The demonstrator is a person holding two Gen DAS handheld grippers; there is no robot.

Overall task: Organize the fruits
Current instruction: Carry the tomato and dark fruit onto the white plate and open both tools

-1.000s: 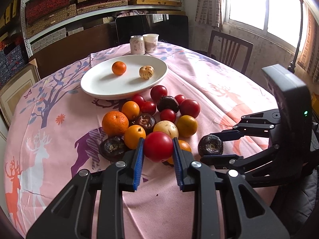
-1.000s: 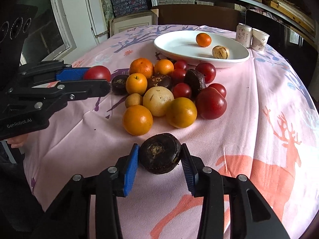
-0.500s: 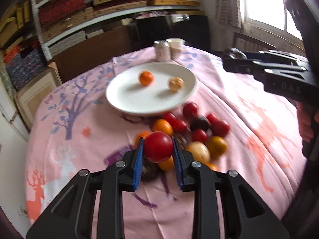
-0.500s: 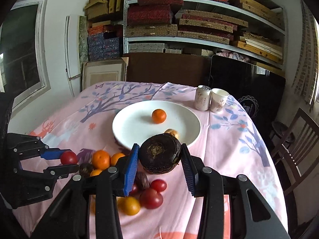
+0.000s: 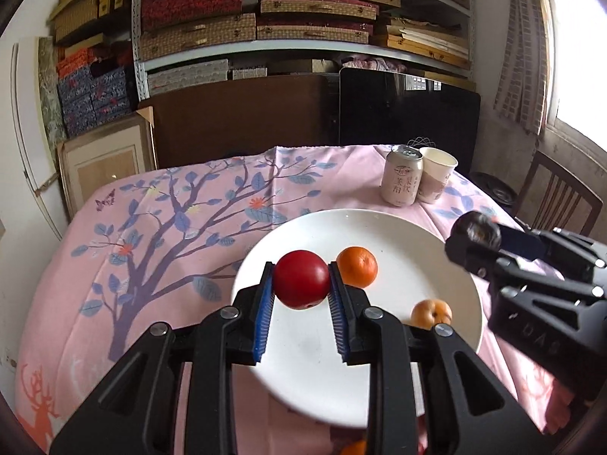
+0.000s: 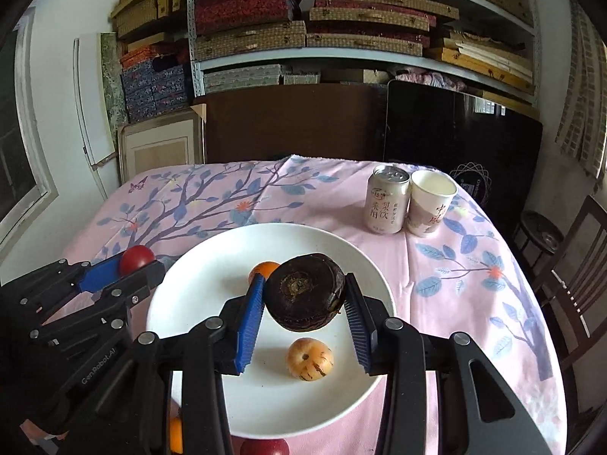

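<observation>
My left gripper [image 5: 301,284] is shut on a red tomato-like fruit [image 5: 301,283] and holds it above the left part of the white plate [image 5: 447,265]. My right gripper [image 6: 303,295] is shut on a dark purple-brown fruit [image 6: 304,295] above the middle of the plate [image 6: 178,326]. On the plate lie an orange [image 5: 357,267] and a small tan fruit [image 5: 431,313], which also shows in the right wrist view [image 6: 309,358]. The orange [image 6: 263,268] is half hidden behind the dark fruit there. Each gripper shows in the other's view: the right one [image 5: 474,235], the left one [image 6: 132,261].
A drink can [image 5: 401,180] and a paper cup [image 5: 436,178] stand behind the plate on the pink tablecloth [image 5: 170,227]. A chair [image 6: 576,265] is at the right. Shelves and boxes fill the back wall. A few fruits peek out at the bottom edge [image 6: 263,447].
Both grippers have moved forward from above the fruit pile to over the plate, each still holding its fruit. The pile has dropped out of view below.
</observation>
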